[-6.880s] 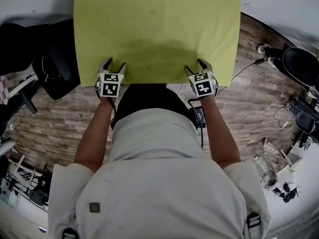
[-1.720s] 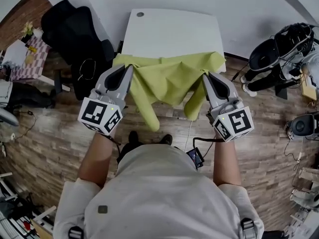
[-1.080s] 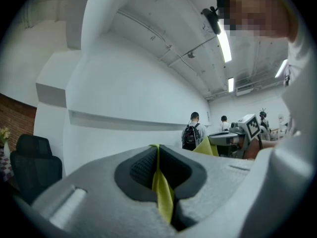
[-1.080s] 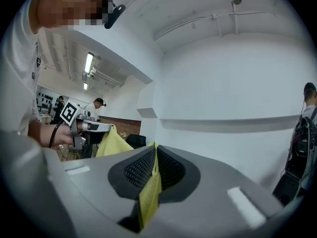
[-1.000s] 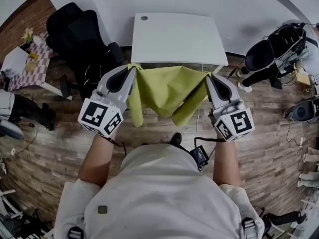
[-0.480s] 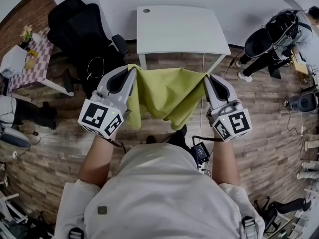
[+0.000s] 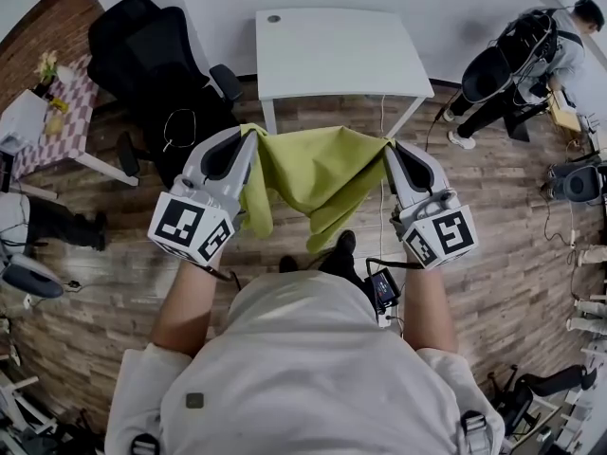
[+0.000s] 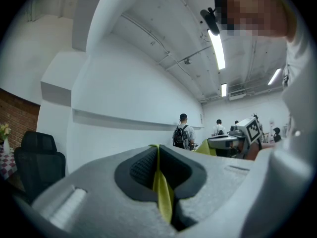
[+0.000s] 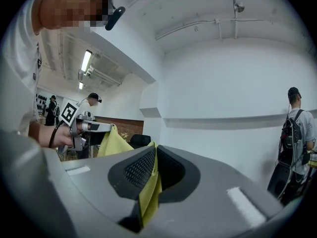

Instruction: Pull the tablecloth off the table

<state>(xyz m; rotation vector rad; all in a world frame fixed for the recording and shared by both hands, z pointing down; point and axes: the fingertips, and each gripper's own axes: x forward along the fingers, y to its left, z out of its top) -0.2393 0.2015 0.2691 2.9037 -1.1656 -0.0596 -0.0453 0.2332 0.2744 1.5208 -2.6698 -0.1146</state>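
The yellow-green tablecloth (image 7: 318,173) hangs in the air between my two grippers, clear of the white table (image 7: 337,53), whose top is bare. My left gripper (image 7: 252,133) is shut on the cloth's left corner; in the left gripper view a strip of tablecloth (image 8: 161,192) is pinched between the jaws of the left gripper (image 8: 157,150). My right gripper (image 7: 388,146) is shut on the right corner, and the right gripper view shows a fold of tablecloth (image 9: 150,192) caught in the jaws of the right gripper (image 9: 155,148). The cloth sags in folds between them, above the wooden floor.
A black office chair (image 7: 156,55) stands left of the table, and a small table with a checked cloth (image 7: 43,112) sits at the far left. A person (image 7: 531,45) stands at the upper right among equipment (image 7: 574,183). Cables and a small device (image 7: 384,290) lie by my feet.
The table has drawn further away from me and the cloth, still pinched at both corners, hangs fully free of it. The person at the upper right has come further into view.
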